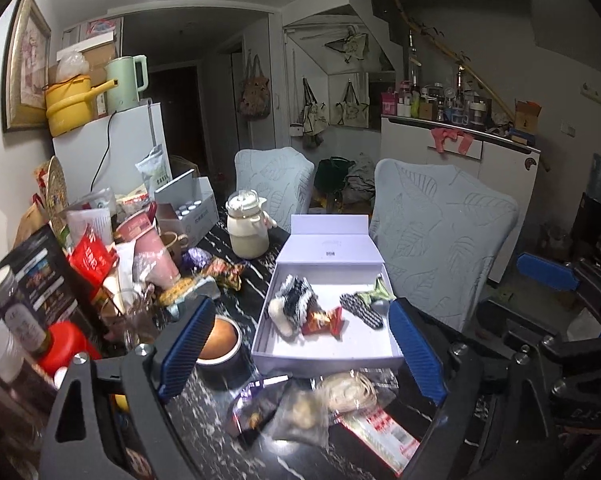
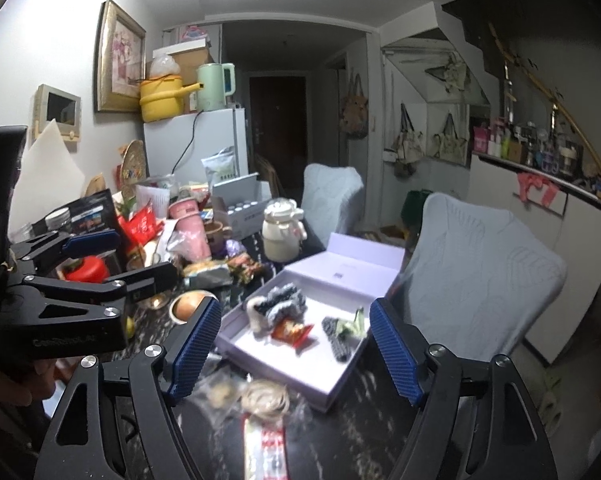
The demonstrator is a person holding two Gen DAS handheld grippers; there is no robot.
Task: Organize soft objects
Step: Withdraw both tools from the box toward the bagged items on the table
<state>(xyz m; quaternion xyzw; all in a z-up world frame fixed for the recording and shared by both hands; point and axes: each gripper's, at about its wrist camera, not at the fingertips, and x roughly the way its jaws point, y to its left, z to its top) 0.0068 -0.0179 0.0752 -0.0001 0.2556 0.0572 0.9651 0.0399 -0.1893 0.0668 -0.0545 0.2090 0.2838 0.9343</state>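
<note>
A white open box point(image 1: 268, 344) with its lid folded back lies on the dark marbled table point(image 1: 256, 276). In it lie a fuzzy black-and-white knit piece point(image 1: 292, 306), a red snack packet point(image 1: 320, 320) and a black dotted sock with a green scrap point(image 1: 362, 310). My left gripper point(image 1: 302, 346) hovers open in front of the box, nothing between its blue pads. In the right wrist view my right gripper point(image 2: 294, 346) is also open and empty, on the near side of the same box point(image 2: 340, 372). Clear bags with a coil of twine point(image 1: 348, 392) lie just below both grippers.
Packets, jars and a red container point(image 1: 66, 346) crowd the table's left side. A round brown-topped tin point(image 1: 220, 344) stands left of the box, a cream teapot-shaped jar point(image 1: 246, 228) behind it. Two chairs with pale leaf-pattern covers point(image 1: 440, 240) stand at the far edge.
</note>
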